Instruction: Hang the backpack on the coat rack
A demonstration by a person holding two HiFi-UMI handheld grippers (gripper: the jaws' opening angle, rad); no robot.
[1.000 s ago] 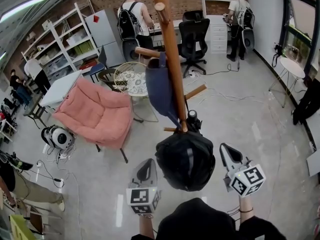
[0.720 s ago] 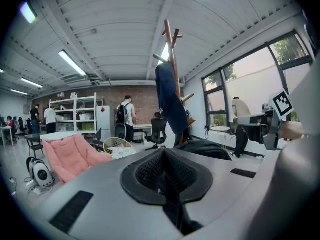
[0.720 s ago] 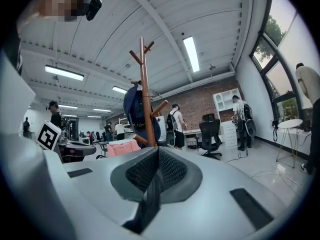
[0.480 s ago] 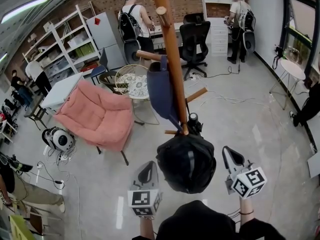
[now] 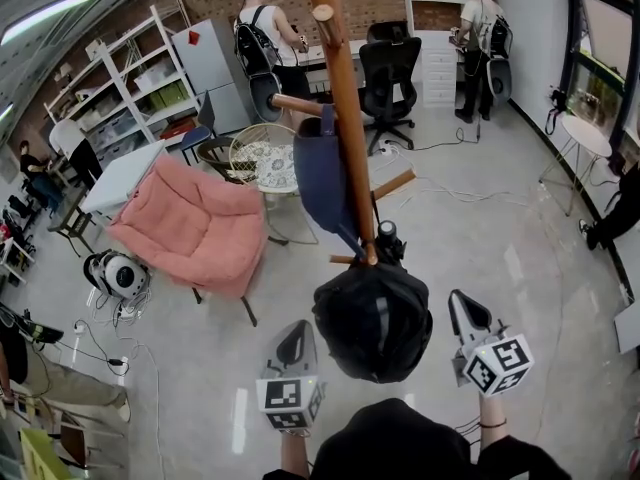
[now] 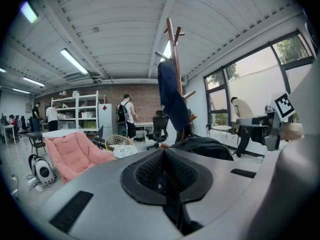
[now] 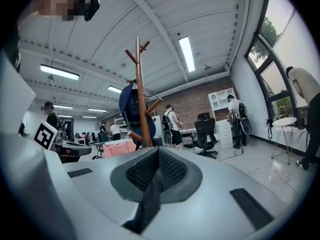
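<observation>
Our left gripper (image 5: 293, 333) and right gripper (image 5: 460, 306) are closed and hold nothing beside the round black cloth backpack (image 5: 372, 318), which seems hung low on the tall brown wooden coat rack (image 5: 340, 98), so we should back away.

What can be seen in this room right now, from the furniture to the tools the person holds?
coat rack: one, brown wood, centre
bag: one, dark blue, hanging on the coat rack
backpack: one, black, low by the rack's pole, between the two grippers
armchair: one, pink, left of the rack
office chair: one, black, at the back
shelving: one, white, back left
side table: one, white, right
people: two, wearing dark backpacks, standing at the back
left gripper: one, grey and black, shut and empty, lower left
right gripper: one, grey and black, shut and empty, lower right
</observation>
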